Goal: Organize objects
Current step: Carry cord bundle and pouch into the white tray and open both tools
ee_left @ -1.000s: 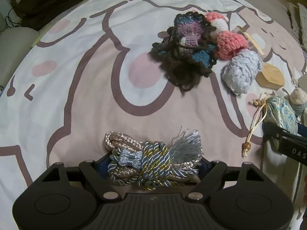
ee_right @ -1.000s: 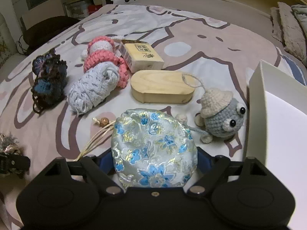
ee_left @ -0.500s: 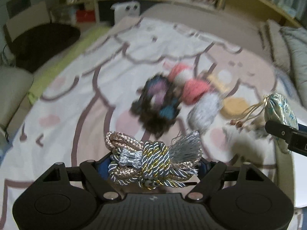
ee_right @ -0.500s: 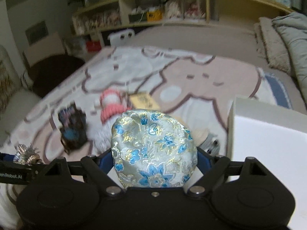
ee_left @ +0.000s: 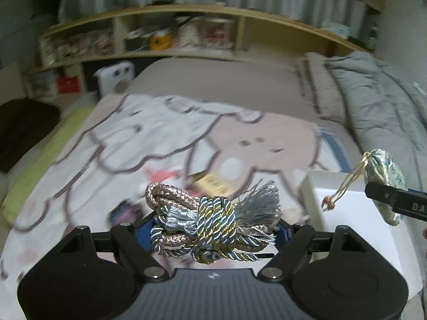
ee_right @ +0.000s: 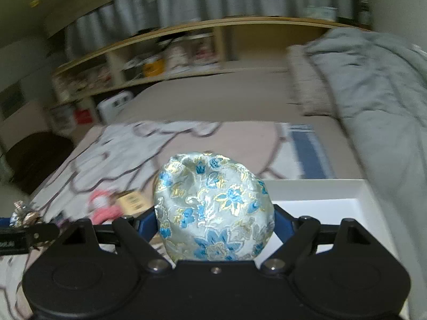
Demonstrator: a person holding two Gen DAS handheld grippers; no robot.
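Note:
My left gripper [ee_left: 213,224] is shut on a knotted bundle of cord [ee_left: 210,221], blue, gold and pinkish with a grey tassel, held up above the bed. My right gripper [ee_right: 214,221] is shut on a silver brocade pouch [ee_right: 213,208] with blue flowers. In the left wrist view that pouch [ee_left: 387,181] hangs at the far right with its gold drawstring dangling, over a white box [ee_left: 347,213]. The white box [ee_right: 320,200] lies just beyond the pouch in the right wrist view. My left gripper's finger and the cord [ee_right: 24,214] show at the left edge there.
Blurred on the cartoon-print blanket [ee_left: 160,138] below lie a pink crochet piece [ee_right: 102,208], a small yellow carton [ee_right: 132,200] and a dark crochet piece [ee_left: 125,210]. A grey duvet [ee_right: 373,93] is heaped at the right. Shelves [ee_left: 186,37] run along the back wall.
Both grippers have risen off the blanket and tilted up, each keeping its hold. The crochet pieces and wooden box have dropped low in view; the white box is now beneath the pouch.

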